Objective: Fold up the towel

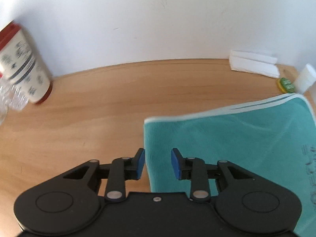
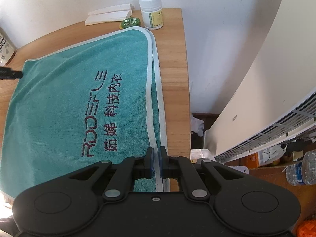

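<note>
On the table (image 2: 173, 63), the towel (image 2: 79, 90) lay already doubled. The right gripper (image 2: 156, 163) pinched its hemmed right edge. The left gripper (image 1: 158, 163) straddled the opposite fold, jaws spread.

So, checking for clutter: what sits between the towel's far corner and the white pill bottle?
Right wrist view: only bare wooden table between towel and pill bottle.

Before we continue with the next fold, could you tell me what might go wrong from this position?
1. The right gripper pinches the towel at its white trim only; the layers could slip out when lifted.
2. The left gripper is open, straddling the folded edge, so it may close on one layer alone.
3. The pill bottle and green tin stand right by the towel's far corner; dragging could knock them.
</note>
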Motion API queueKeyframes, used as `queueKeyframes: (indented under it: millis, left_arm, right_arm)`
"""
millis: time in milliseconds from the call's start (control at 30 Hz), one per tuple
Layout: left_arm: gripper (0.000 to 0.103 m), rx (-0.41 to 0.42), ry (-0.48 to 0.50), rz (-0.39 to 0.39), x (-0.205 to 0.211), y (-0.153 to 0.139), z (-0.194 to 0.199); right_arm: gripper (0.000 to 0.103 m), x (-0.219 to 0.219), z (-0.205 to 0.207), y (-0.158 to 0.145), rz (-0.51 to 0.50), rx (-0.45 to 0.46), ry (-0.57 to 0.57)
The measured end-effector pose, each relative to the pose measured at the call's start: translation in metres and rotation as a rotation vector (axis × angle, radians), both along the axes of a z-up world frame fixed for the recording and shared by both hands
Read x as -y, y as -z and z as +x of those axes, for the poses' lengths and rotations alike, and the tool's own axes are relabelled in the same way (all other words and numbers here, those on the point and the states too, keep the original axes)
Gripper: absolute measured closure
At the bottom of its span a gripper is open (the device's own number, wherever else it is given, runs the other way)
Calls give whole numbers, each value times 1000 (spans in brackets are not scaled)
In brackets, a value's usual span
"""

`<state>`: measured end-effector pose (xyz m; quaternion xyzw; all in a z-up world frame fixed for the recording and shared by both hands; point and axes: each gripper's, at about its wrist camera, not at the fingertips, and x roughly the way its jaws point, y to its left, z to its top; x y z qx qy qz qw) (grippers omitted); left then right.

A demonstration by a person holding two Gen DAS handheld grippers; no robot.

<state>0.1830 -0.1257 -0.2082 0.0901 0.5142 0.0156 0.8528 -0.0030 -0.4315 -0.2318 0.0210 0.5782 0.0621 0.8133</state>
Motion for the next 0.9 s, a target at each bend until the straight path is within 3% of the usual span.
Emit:
queueKeyframes:
  millis: [133,233,300,367,567,633,733,867,900]
  left_arm:
    - [84,-5,8,126,5,14,18]
    - [90,-7,21,229,6,18,31]
    - [98,-23,16,264,1,21,44]
    - [98,-27,28,286,-6,23,54]
    - [100,-38,40,329,-25,24,78]
    - [101,-51,2,330,-41,25,85]
    - [99,-68,-8,167,-62,10,79]
    - [98,-32,13,117,-70,-14,53]
    - [97,-43,16,69,-71,-21,42]
  right_arm:
    - [96,-1,1,0,9,-15,22]
    - [95,0,3,2,97,-68,82]
    - [96,-14,1,2,88,-68,52]
    - [95,-38,-3,1,26,-47,13]
    - [95,-63,-1,4,92,-85,82]
    - [95,-77,-3,4,73,-77,73]
    - [95,-89,-9,4,33,-39,108]
    - [97,-82,-20,-3,5,29,167]
    - [97,-80,-20,-5,-3,38,175]
